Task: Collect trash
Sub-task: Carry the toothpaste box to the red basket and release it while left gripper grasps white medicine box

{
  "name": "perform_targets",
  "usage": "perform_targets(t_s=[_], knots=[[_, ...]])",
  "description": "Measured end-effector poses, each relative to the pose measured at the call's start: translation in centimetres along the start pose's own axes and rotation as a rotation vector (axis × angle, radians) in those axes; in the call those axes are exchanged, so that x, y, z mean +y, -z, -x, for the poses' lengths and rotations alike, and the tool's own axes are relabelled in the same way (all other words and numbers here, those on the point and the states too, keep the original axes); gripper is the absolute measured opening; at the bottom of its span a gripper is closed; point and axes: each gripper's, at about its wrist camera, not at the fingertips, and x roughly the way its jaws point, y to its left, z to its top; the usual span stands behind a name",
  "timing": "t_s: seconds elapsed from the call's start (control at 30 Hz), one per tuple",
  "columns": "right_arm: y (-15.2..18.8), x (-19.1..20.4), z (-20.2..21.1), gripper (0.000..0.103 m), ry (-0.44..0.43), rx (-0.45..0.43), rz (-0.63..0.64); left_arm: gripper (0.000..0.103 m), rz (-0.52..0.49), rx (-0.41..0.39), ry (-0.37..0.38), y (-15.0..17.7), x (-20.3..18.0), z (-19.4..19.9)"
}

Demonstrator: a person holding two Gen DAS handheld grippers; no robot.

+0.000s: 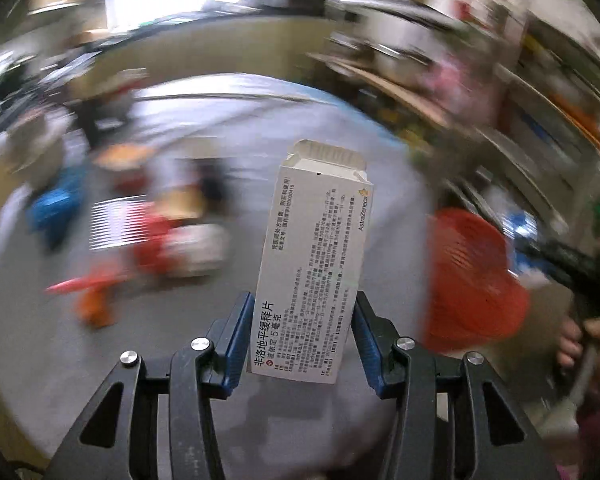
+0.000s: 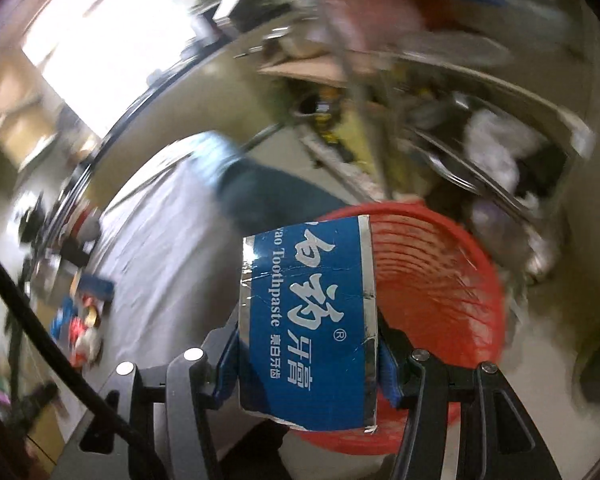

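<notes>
My left tongs [image 1: 302,340] clamp one white carton [image 1: 314,268], my right tongs [image 2: 306,354] clamp one blue toothpaste box [image 2: 308,312]; one red basket [image 2: 432,280] near.

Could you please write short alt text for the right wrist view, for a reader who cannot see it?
The right gripper holds a blue toothpaste box between its jaws, in front of a red slatted plastic basket. Behind them the room is blurred: a pale grey surface on the left, cluttered shelving on the right.
</notes>
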Motion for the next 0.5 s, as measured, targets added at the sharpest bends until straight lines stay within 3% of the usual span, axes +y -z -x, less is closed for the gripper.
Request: perform_targets(t_s=[0.23, 0.4, 0.5], knots=[[-0.4, -6.1, 0.0, 0.061, -0.016, 0.036, -0.157, 0.051, -0.157, 0.129, 0.205, -3.2, -11.7, -5.9], [-0.3, -7.7, -0.1, 0.067, -0.048, 0.058, -0.204, 0.054, -0.186, 0.22, 0.258, -4.2, -15.1, -10.2], [-0.5, -8.0, 0.1, 0.069, -0.073, 0.048, -0.215, 0.062, -0.178, 0.231, 0.265, -4.1, -15.7, -10.4]])
